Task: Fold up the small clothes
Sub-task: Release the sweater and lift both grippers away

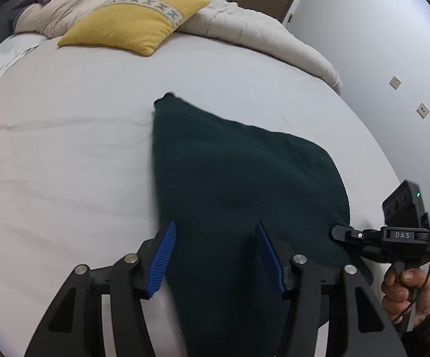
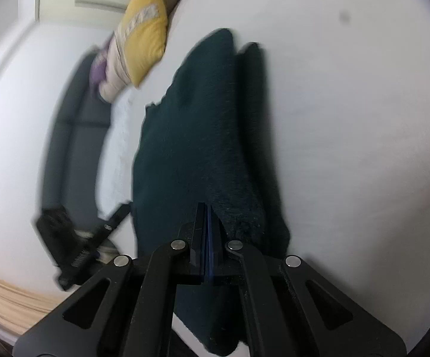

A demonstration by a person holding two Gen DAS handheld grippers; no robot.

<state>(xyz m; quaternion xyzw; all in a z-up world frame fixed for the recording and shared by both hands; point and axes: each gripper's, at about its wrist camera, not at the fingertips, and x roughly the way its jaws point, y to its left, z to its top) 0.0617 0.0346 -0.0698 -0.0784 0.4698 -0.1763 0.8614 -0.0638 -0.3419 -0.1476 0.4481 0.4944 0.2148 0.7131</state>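
A dark green fuzzy garment (image 1: pixel 230 178) lies on the white bed sheet (image 1: pixel 66 163), partly lifted at its right corner. My left gripper (image 1: pixel 215 232) is open, its blue pads (image 1: pixel 163 261) hovering over the garment's near edge, holding nothing. My right gripper (image 2: pixel 206 208) is shut on the garment's edge (image 2: pixel 203 136); it also shows in the left wrist view (image 1: pixel 338 232), gripping the right corner. In the right wrist view the cloth hangs in folds in front of the jaws.
A yellow pillow (image 1: pixel 134 17) and a rumpled beige duvet (image 1: pixel 259 32) lie at the bed's far end. A wall (image 1: pixel 378 44) with sockets runs along the right. The left gripper appears blurred in the right wrist view (image 2: pixel 75 247).
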